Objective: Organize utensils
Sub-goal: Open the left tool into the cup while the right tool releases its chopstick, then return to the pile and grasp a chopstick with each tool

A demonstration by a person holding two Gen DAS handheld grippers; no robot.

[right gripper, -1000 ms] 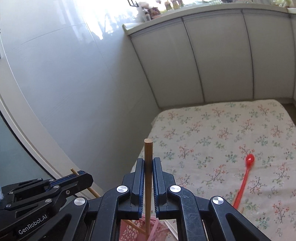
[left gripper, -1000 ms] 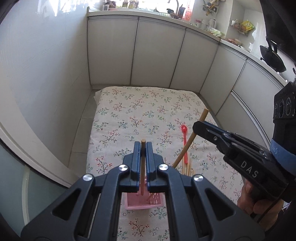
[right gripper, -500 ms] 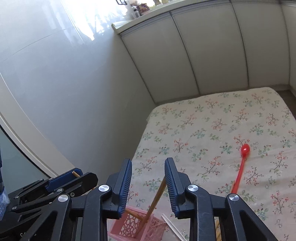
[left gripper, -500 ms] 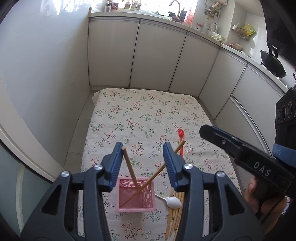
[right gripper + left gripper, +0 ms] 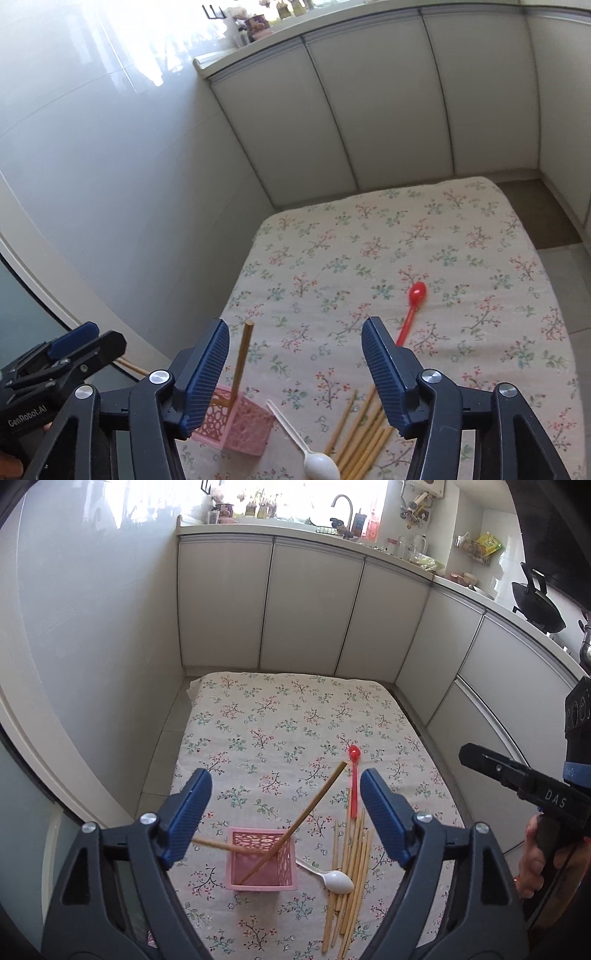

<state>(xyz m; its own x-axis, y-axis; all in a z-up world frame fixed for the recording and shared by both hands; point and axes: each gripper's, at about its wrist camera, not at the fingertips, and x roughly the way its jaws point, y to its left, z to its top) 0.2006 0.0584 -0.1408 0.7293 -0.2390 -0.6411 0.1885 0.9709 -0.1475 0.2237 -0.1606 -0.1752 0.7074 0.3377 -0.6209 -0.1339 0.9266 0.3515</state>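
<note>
Below my left gripper (image 5: 286,818), on the floral tablecloth (image 5: 266,716), stands the pink perforated plastic basket (image 5: 263,860) with two wooden chopsticks (image 5: 295,827) leaning crossed in it. My left jaws have just been opening and stand wide apart with nothing pressed between the pads; one stick's upper end passes close by the left pad, though I cannot tell whether it touches. Just right of the basket lies the loose bundle of wooden chopsticks (image 5: 351,867), flat on the cloth, with the white plastic spoon (image 5: 334,880) resting across it and the red plastic spoon (image 5: 354,775) lying beyond. My right gripper (image 5: 517,775) shows at the right edge, away from the basket.

Seen from my right wrist, my right gripper (image 5: 295,373) has also just been opening; its jaws are spread and empty. One chopstick (image 5: 240,365) rises out of the basket (image 5: 240,424) beside my left pad. The bundle (image 5: 362,435), white spoon (image 5: 306,446) and red spoon (image 5: 412,306) lie uncollected.

I judge two sticks stowed, and most of the sorting left.
</note>
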